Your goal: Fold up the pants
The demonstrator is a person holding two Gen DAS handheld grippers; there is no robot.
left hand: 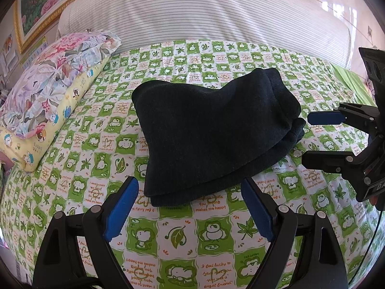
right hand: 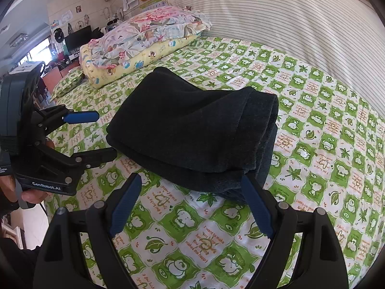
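The dark pants (left hand: 211,130) lie folded into a thick bundle on the green-and-white patterned bed sheet (left hand: 182,238). They also show in the right wrist view (right hand: 192,130). My left gripper (left hand: 190,187) is open and empty, its blue pads just short of the bundle's near edge. It also shows in the right wrist view (right hand: 103,136), at the bundle's left side. My right gripper (right hand: 192,187) is open and empty, its right pad touching the bundle's near corner. It also shows in the left wrist view (left hand: 310,139), at the bundle's right side.
Two stacked pillows (left hand: 48,101), floral over yellow cartoon print, lie at the left of the bed. A large striped bolster (left hand: 204,16) runs along the far side. A framed picture (left hand: 41,2) hangs behind. Room furniture (right hand: 72,38) shows beyond the bed.
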